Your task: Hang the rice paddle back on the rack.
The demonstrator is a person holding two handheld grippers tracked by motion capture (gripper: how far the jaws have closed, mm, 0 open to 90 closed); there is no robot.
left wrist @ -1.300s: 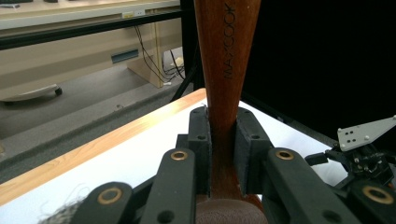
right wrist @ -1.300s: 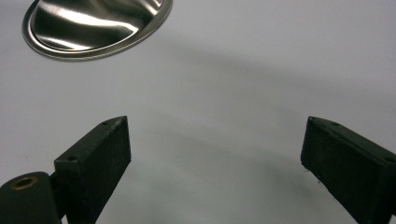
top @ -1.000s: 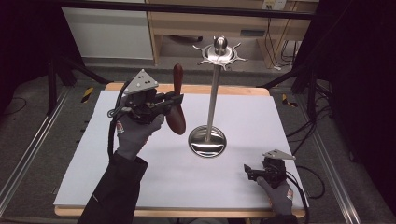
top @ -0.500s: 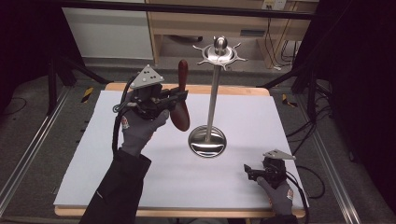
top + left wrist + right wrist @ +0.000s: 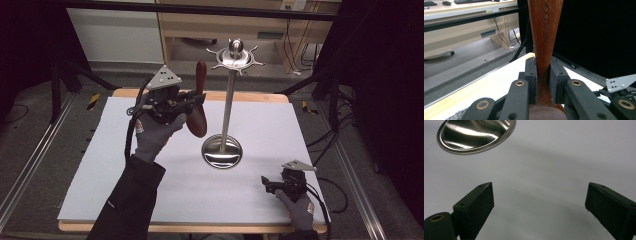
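Wood fills my left gripper point(image 5: 543, 75): its jaws are clamped on the neck of a brown wooden spoon point(image 5: 198, 102), held upright above the counter point(image 5: 125, 165), just left of the steel stand point(image 5: 227, 100). My right gripper point(image 5: 270, 184) rests on the counter near the stand's base, jaws wide apart, holding nothing.

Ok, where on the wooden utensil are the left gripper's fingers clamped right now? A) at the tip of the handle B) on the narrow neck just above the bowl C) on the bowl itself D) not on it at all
B: in the left gripper view the fingers press both sides of the wooden utensil at its narrow neck, just above the rounded bowl end.
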